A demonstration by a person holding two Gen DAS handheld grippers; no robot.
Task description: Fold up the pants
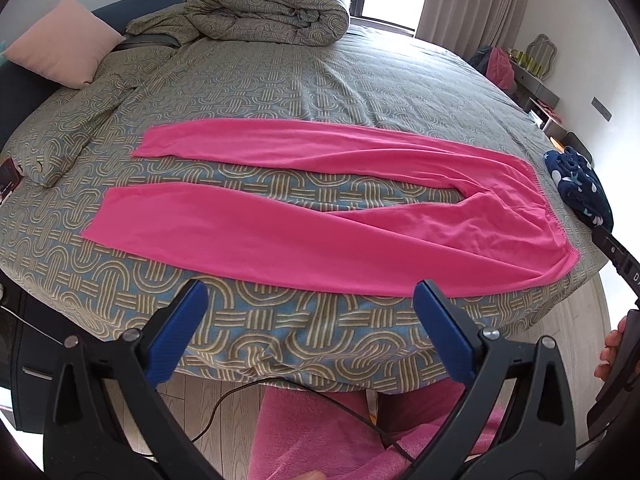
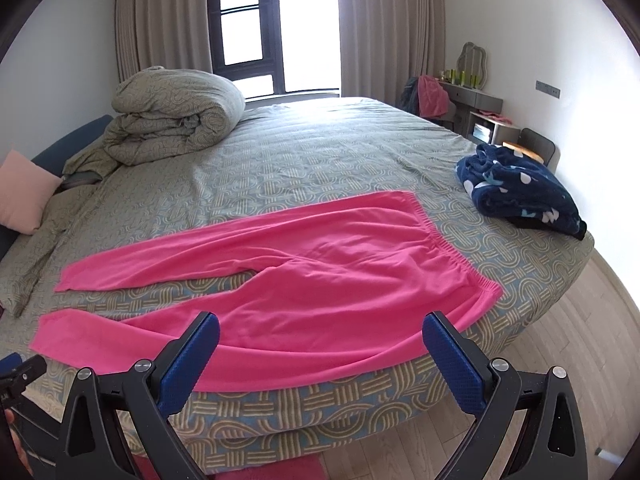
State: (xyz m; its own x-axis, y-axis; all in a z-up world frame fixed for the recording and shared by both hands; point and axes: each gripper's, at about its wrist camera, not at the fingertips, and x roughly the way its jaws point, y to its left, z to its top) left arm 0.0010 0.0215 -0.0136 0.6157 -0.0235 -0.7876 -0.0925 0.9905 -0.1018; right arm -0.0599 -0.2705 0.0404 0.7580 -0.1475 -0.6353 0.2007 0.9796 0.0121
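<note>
Both grippers are held with jaws spread wide and nothing between them: the left gripper [image 1: 310,308] and the right gripper [image 2: 320,340]. Just beyond the fingertips, pink pants [image 1: 280,224] are laid flat on the patterned bed [image 1: 280,80], legs parted, waistband toward the right jaw's side. A navy dotted garment [image 2: 520,192] is seen further right, well apart.

Left hand-held gripper [image 1: 310,300], right hand-held gripper [image 2: 320,332], black frames, ribbed blue pads, silver screws
</note>
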